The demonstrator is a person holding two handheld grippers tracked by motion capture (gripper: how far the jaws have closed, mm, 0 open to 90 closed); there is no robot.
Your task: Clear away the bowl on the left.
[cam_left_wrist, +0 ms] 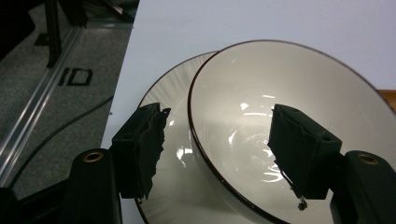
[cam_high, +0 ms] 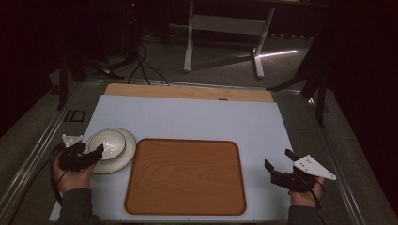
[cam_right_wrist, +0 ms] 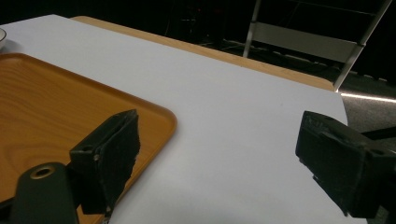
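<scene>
A white bowl (cam_high: 109, 143) with a dark rim stands on a white plate (cam_high: 123, 157) at the table's left. My left gripper (cam_high: 90, 149) is open at the bowl's near rim. In the left gripper view one jaw is over the plate (cam_left_wrist: 173, 88), outside the bowl (cam_left_wrist: 280, 70), and the other is inside it, so the rim runs between them without touching either. The left gripper (cam_left_wrist: 219, 116) holds nothing. My right gripper (cam_high: 277, 158) hovers open over the white sheet, right of the wooden tray (cam_high: 185, 178). Nothing lies between the jaws of the right gripper (cam_right_wrist: 219, 119).
The tray (cam_right_wrist: 46, 102) lies bare in the middle of the white sheet (cam_high: 187, 117), which covers a wooden tabletop (cam_high: 187, 91). Beyond the table are a white desk frame (cam_high: 225, 28), cables on the floor and dark stands. Metal rails run along both table sides.
</scene>
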